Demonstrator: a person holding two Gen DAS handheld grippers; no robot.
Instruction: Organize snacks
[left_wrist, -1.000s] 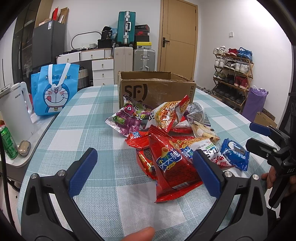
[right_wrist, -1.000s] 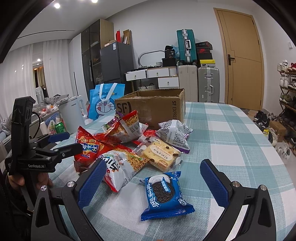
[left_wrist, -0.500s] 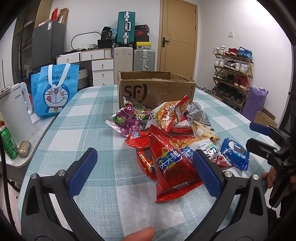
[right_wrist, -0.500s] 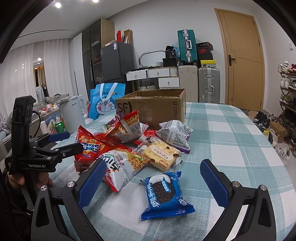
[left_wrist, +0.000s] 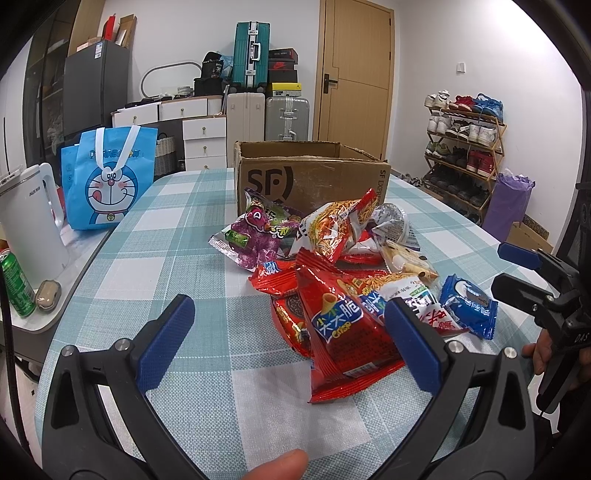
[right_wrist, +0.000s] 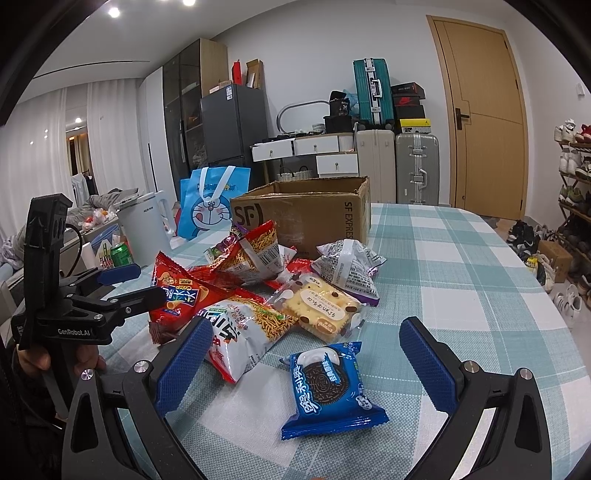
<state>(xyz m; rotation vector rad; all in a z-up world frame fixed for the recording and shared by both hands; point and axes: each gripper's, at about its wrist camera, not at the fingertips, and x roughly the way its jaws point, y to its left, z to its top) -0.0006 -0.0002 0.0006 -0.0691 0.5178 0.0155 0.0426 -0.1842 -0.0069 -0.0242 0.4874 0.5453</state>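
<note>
Far left, off the table edge: white kettle (left_wrist: 31, 214), green can (left_wrist: 16, 284), blue cartoon bag (left_wrist: 107, 181). None are in the working path, though a wide swing of the left gripper (left_wrist: 284, 332) could catch the can.

Left gripper: fingers spread wide, holding nothing, hovering low over the checked tablecloth (left_wrist: 166, 229). The right pad sits just in front of the red crisp packet (left_wrist: 343, 332), the nearest snack. That packet overlaps a smaller red one and the white noodle bag (right_wrist: 243, 328); judgement: pinching its loose foil edge may drag neighbours along or let the slick film slip free.

Centre: snack pile heaped just in front of the open cardboard box (left_wrist: 310, 181), apparently the destination. Purple packet (left_wrist: 255, 236) and the orange noodle bag (left_wrist: 336, 229) lean near its front wall; a careless reach over them could topple the heap. Squeezing hard risks crushing the yellow biscuit pack (right_wrist: 321, 306).

Right: blue cookie packet (right_wrist: 328, 384) lies alone, between the pads of the right gripper (right_wrist: 303, 354), which is also spread and empty. Easy pick. Both tools converging on the pile together could collide.
</note>
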